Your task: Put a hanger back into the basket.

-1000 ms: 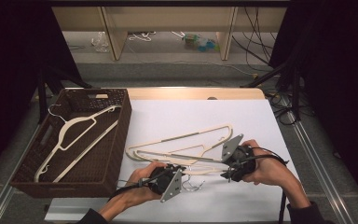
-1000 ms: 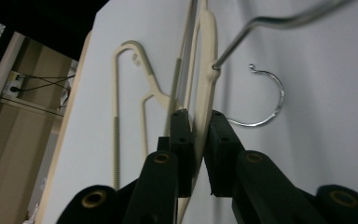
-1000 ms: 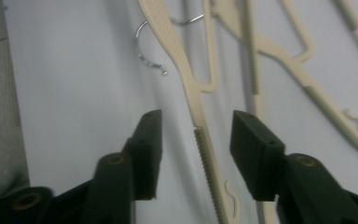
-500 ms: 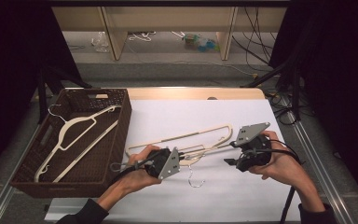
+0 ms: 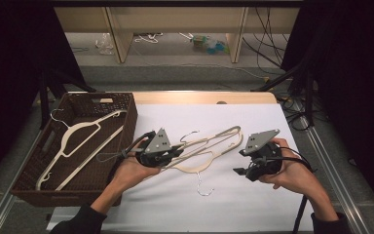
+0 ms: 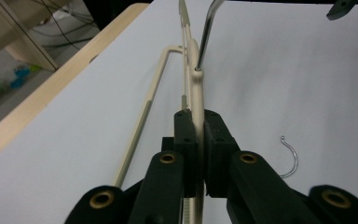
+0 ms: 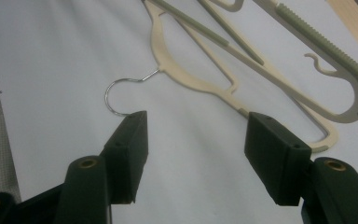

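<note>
My left gripper [image 5: 174, 151] is shut on one arm of a cream plastic hanger [image 5: 220, 138] and holds it tilted above the white table. In the left gripper view the jaws clamp that hanger [image 6: 196, 100] edge-on, its metal hook [image 6: 207, 29] pointing away. A second cream hanger [image 5: 193, 168] lies flat beneath it, its wire hook [image 5: 202, 187] toward me. My right gripper [image 5: 241, 172] is open at the right, clear of both hangers. In the right gripper view, my right gripper [image 7: 196, 140] has its jaws spread just short of the lying hanger [image 7: 192, 80] and its hook [image 7: 120, 94].
A brown wicker basket [image 5: 128, 121] stands at the table's left with one cream hanger [image 5: 78, 141] inside. The white sheet [image 5: 253, 209] covers the table top. A wooden edge [image 5: 199, 97] runs along the far side.
My left gripper has moved away from me and to the left, carrying the hanger toward the basket. My right gripper has drawn off to the right and stands open.
</note>
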### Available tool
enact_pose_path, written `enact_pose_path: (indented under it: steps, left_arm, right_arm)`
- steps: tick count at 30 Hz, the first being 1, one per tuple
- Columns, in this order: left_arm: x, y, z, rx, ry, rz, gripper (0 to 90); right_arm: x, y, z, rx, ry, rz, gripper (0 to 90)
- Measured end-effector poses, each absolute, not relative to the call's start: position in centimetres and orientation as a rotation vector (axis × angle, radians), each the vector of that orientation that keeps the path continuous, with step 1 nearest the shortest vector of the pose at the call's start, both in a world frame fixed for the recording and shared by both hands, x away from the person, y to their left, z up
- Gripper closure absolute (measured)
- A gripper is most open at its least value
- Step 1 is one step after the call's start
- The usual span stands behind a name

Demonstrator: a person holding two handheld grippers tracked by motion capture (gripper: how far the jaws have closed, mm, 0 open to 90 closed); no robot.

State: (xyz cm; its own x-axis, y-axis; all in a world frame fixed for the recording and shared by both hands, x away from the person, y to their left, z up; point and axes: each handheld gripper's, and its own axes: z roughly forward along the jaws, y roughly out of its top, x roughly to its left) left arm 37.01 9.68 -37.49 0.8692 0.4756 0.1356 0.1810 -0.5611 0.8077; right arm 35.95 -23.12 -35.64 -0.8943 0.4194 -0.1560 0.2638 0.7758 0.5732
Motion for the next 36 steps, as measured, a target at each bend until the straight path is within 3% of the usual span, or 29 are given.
enact_pose_path:
  steps: [14, 36]
  left_arm:
    - [37.7, 10.9, -36.5, 2.147, 0.584, 0.31, 85.7]
    - [38.1, 14.5, -29.1, 1.974, 0.696, 0.231, 85.8]
  right_arm:
    - [36.2, -23.7, -36.5, 0.565, 2.724, 0.796, 40.4]
    - [36.3, -24.5, -37.0, 0.588, 2.727, 0.802, 39.9]
